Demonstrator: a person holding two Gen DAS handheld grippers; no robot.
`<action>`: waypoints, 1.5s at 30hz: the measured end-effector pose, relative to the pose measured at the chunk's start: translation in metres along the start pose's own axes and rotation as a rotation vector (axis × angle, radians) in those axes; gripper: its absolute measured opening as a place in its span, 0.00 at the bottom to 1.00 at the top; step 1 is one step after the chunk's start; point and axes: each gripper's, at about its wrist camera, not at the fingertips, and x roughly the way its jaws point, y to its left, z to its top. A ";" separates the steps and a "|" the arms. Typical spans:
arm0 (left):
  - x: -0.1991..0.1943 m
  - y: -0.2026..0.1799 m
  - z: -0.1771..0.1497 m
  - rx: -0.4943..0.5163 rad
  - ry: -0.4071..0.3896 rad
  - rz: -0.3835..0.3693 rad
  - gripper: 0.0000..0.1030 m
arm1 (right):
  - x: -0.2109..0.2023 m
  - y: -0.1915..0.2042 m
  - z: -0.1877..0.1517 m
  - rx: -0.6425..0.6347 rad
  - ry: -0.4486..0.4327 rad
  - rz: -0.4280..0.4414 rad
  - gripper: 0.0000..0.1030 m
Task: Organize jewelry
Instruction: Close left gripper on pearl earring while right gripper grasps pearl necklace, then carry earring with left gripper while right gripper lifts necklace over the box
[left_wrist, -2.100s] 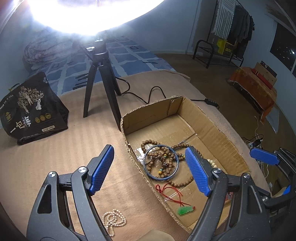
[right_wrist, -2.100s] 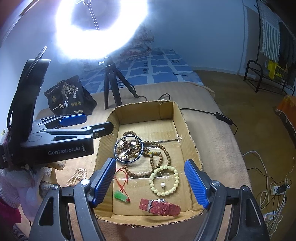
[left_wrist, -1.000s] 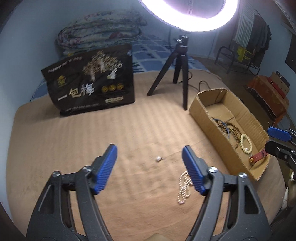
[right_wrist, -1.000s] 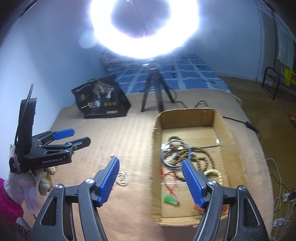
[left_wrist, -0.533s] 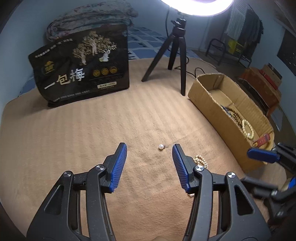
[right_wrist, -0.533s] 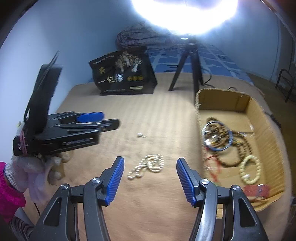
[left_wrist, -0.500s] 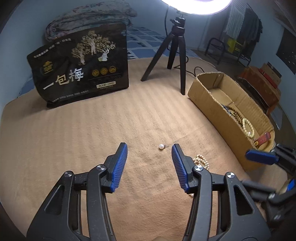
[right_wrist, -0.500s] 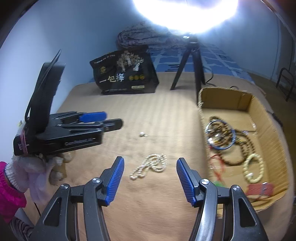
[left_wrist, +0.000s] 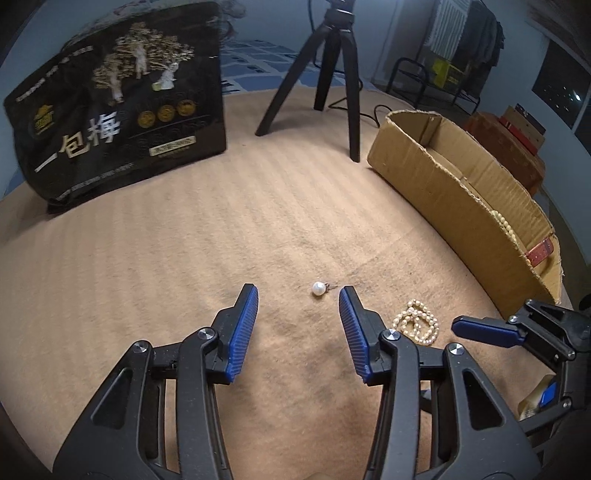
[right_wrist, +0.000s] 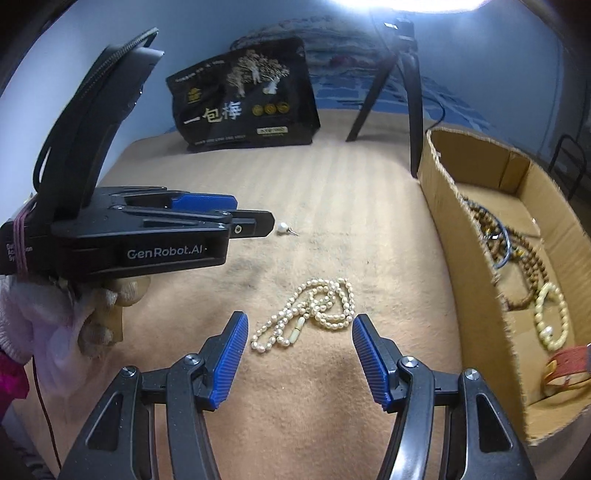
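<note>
Pearl earring (left_wrist: 318, 288) lies just ahead of left hand-held gripper (left_wrist: 298, 295) — untouched, jaws apart.

Dim, bluish room; glare from ring light (right_wrist: 406, 3) at far top. Soft shadows near on blanket (left_wrist: 184, 229). Strong fisheye bending, dark corners; mostly sharp.

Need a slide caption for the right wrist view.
Open right gripper hovering above pearl necklace beside the cardboard box.

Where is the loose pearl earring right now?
The pearl earring lies on the tan cloth, outside the box, just ahead of the left claw and near its right finger. The pearl necklace lies to its right.
</note>
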 end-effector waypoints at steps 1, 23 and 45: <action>0.003 -0.002 0.001 0.008 0.001 -0.003 0.46 | 0.002 0.000 -0.001 0.001 0.001 -0.002 0.60; 0.025 -0.004 0.001 0.034 -0.007 0.002 0.17 | 0.021 0.002 -0.002 0.001 -0.025 -0.055 0.47; 0.018 0.004 0.000 -0.019 -0.009 0.008 0.08 | 0.016 -0.004 -0.001 0.022 -0.035 -0.044 0.08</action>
